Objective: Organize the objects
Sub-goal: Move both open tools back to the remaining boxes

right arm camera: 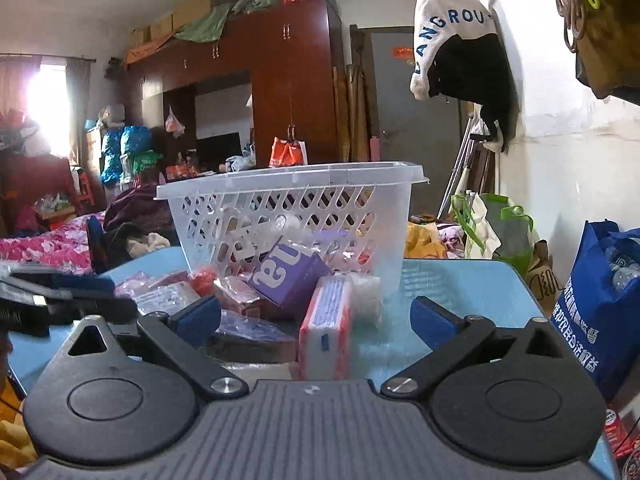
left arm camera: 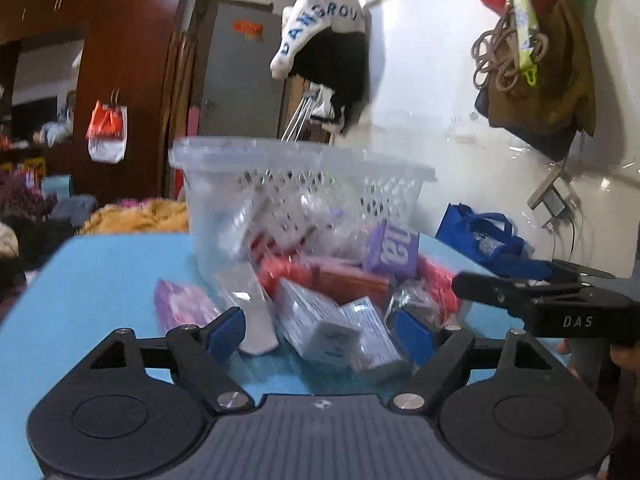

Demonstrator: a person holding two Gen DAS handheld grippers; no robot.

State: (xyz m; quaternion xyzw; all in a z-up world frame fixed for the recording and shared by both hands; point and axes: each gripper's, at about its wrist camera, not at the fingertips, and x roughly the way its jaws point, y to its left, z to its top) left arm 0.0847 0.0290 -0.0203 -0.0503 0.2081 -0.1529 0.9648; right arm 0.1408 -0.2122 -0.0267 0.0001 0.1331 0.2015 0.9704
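A clear plastic basket (left arm camera: 224, 200) (right arm camera: 392, 216) stands on a blue table (left arm camera: 100, 280) (right arm camera: 460, 280). A pile of small packets lies in front of it: a purple box (left arm camera: 394, 250) (right arm camera: 290, 274), a red-and-white box (right arm camera: 326, 332), a pale blue box (left arm camera: 316, 324), a pink packet (left arm camera: 180, 306). My left gripper (left arm camera: 320, 334) is open and empty just short of the pile. My right gripper (right arm camera: 316, 320) is open, its fingers either side of the red-and-white box, not touching it. The right gripper shows at the right of the left wrist view (left arm camera: 540, 300).
A blue shopping bag (right arm camera: 600, 304) (left arm camera: 480, 236) stands at the table's right edge by a white wall. A white-and-black garment (right arm camera: 460, 40) hangs on the wall. A bed with clothes (right arm camera: 48, 240) and a brown wardrobe (right arm camera: 280, 80) lie beyond the table.
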